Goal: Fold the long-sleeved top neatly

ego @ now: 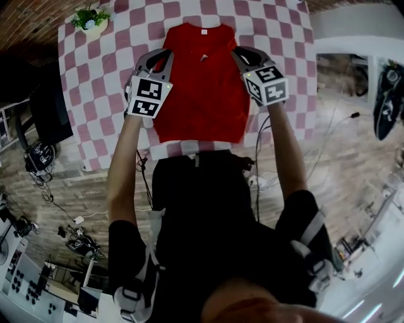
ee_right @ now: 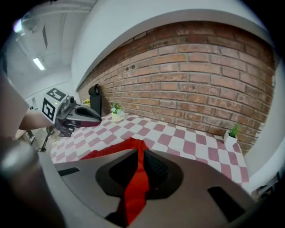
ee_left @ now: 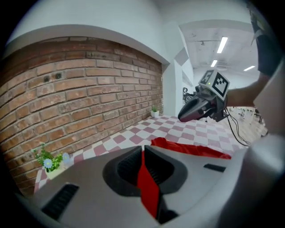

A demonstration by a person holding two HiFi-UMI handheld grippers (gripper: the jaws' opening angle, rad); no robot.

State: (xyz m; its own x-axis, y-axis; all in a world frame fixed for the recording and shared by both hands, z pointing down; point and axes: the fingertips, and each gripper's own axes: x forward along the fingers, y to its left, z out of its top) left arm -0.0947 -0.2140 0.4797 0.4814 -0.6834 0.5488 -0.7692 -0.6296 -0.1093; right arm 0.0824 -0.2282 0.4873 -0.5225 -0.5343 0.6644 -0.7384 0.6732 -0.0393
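Observation:
A red long-sleeved top [ego: 202, 82] lies on the pink-and-white checked table [ego: 95, 82], collar at the far end. My left gripper [ego: 163, 57] is at its left edge, shut on a fold of red cloth [ee_left: 148, 180] that runs between the jaws [ee_left: 143, 149]. Over at the right edge my right gripper [ego: 240, 55] is shut on red cloth [ee_right: 135, 185] in the same way [ee_right: 141, 152]. Each gripper view shows the other gripper across the top: the right one [ee_left: 196, 111], the left one [ee_right: 84, 116]. The sleeves are not visible.
A small potted plant [ego: 90, 19] stands at the table's far left corner, also visible as the plant [ee_left: 50, 162]. A second small plant [ee_right: 232, 132] stands by the brick wall [ee_right: 200, 89]. Cables [ego: 265, 145] hang at the table's near edge over the wooden floor.

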